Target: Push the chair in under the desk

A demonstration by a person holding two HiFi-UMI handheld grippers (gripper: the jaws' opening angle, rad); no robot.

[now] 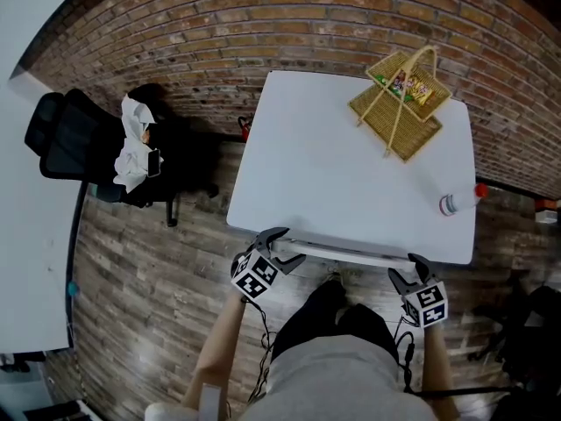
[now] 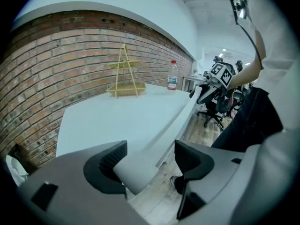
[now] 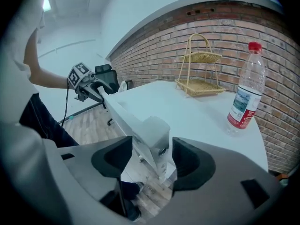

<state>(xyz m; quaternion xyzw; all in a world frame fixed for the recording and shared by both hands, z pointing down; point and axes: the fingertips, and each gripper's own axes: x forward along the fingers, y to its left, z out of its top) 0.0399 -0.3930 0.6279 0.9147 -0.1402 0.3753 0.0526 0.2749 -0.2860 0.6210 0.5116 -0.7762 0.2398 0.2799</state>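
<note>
The black office chair [image 1: 74, 139] stands at the left by the brick wall, well away from the white desk [image 1: 342, 174], with a white cloth [image 1: 131, 147] draped over it. Both grippers are at the desk's near edge. My left gripper [image 1: 285, 246] is open around the desk's near left corner [image 2: 136, 172], with a gap beside one pad. My right gripper [image 1: 406, 268] sits tight on the near right corner of the desk edge [image 3: 152, 130], both pads against it. The person's legs are between the two grippers.
A wicker two-tier basket [image 1: 403, 95] with snacks and a lying water bottle [image 1: 460, 200] are on the desk's far right. Another white desk [image 1: 26, 235] borders the left side. Dark chair bases [image 1: 526, 323] stand at the right. Wooden floor lies between chair and desk.
</note>
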